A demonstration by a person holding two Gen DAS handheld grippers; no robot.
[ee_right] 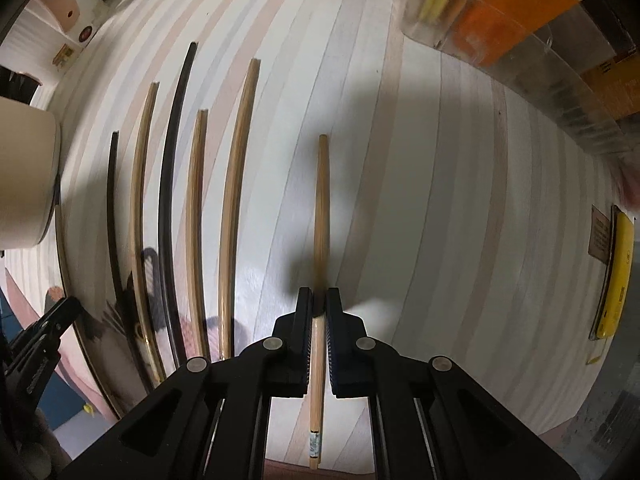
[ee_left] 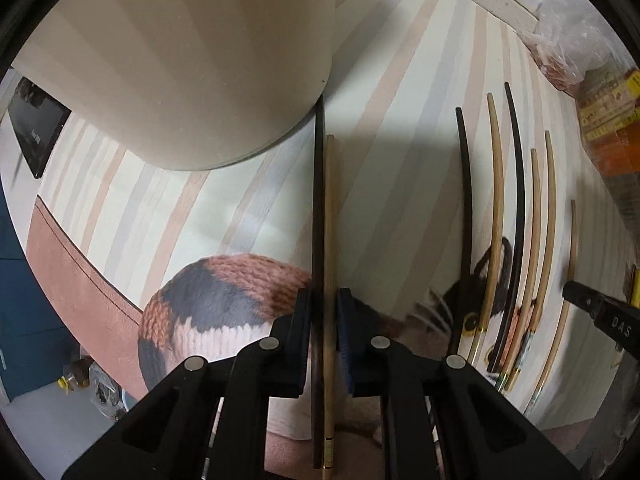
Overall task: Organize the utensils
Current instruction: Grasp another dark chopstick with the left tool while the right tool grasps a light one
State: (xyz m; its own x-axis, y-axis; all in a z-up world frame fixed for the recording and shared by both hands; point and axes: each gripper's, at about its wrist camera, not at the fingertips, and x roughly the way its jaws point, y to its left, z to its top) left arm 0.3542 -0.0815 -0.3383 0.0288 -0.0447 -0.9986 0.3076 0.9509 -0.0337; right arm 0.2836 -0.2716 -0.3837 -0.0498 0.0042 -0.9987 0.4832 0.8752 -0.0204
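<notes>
My left gripper (ee_left: 325, 300) points down at the striped tablecloth (ee_left: 400, 120) and is shut on a pair of chopsticks, a dark chopstick (ee_left: 319, 200) and a light bamboo one (ee_left: 330, 208) side by side. Their far tips reach the foot of a tall cream holder (ee_left: 192, 60). My right gripper (ee_right: 319, 300) is shut on a single bamboo chopstick (ee_right: 321, 200) that lies along the cloth. Several loose chopsticks (ee_right: 172, 160), dark and light, lie in a row between the two grippers. The cream holder (ee_right: 24, 176) shows at the left edge of the right wrist view.
A clear plastic bin (ee_right: 500, 20) with orange and yellow packets stands at the back right. A yellow object (ee_right: 616, 276) lies at the right edge, a plastic bag (ee_left: 568, 52) at the back. A knitted brown and black piece (ee_left: 224, 300) lies under the left gripper.
</notes>
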